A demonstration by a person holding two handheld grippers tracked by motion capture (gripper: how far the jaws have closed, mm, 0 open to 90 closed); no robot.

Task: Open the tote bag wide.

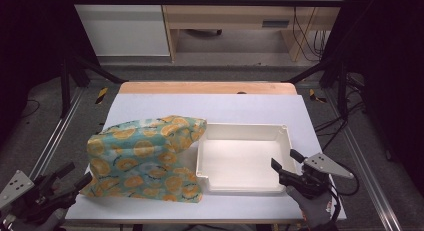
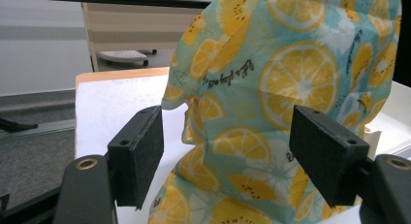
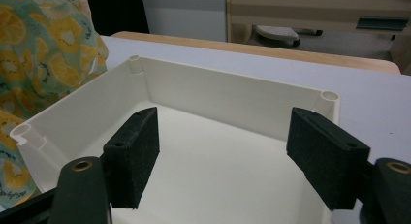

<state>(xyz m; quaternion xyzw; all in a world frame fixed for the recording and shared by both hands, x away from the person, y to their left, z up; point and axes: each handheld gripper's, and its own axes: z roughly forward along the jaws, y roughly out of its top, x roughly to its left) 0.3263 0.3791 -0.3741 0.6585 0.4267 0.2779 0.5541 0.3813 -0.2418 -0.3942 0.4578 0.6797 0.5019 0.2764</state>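
The left gripper (image 1: 75, 180) sat at the table's near left corner with its jaws spread wide and nothing between the pads. It pointed at the bag (image 1: 145, 158), a soft lemon-print fabric one, slumped on its side just ahead of the jaws. In the left gripper view the bag (image 2: 271, 112) rose close in front, its folds bunched between the two pads' lines of sight but untouched.

The right gripper (image 1: 285, 163) hovered at the near right corner of the tray (image 1: 287, 136), jaws also wide apart and holding nothing. Its own view looked down into the tray (image 3: 232, 95), white and bare inside.

Both tools seemed posed for a start: left to take the bag, right perhaps to steady the tray. The bag's far end leaned on the tray's left wall, so the two touched. The white table (image 1: 210, 108) lay bare around them. The tray's raised wall looked like the main obstacle, since floppy cloth could snag there.
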